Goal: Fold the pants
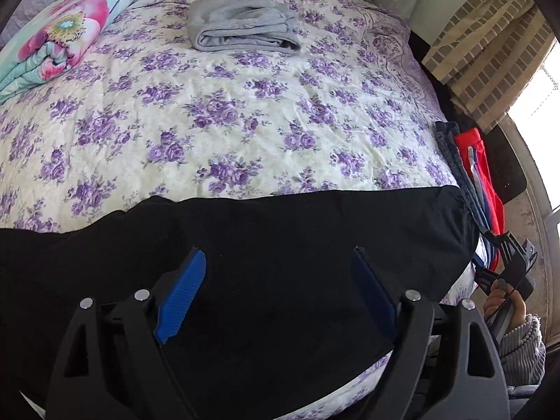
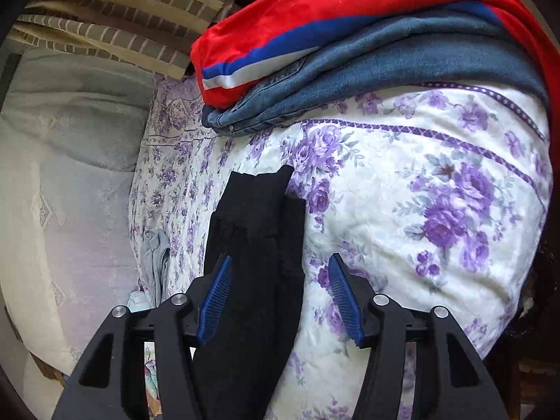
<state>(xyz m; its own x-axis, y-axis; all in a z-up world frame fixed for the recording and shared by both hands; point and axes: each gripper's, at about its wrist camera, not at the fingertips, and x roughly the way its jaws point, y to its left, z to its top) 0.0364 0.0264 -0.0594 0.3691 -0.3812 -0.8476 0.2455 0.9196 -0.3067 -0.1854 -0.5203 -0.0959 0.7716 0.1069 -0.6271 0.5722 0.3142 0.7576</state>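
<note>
Black pants [image 1: 315, 217] lie flat across the near edge of the floral bed, waistband end to the right. My left gripper [image 1: 276, 255] hovers over them, open, its blue pads wide apart with nothing pinched. In the right wrist view the same pants [image 2: 259, 210] appear as a narrow dark band seen edge-on. My right gripper [image 2: 281, 259] is open around that band. The cloth lies close to the left pad [image 2: 215, 301], and the right pad stands clear of it. A hand [image 1: 504, 301] in a grey ribbed sleeve holds the right tool at the bed's right corner.
A folded grey garment [image 1: 241, 26] lies at the far side of the bed sheet [image 1: 210, 105]. A rolled floral quilt [image 1: 59, 31] sits at the far left. Red trousers [image 2: 315, 10] on jeans [image 2: 367, 70] are stacked at the right edge, by a checked curtain [image 1: 490, 35].
</note>
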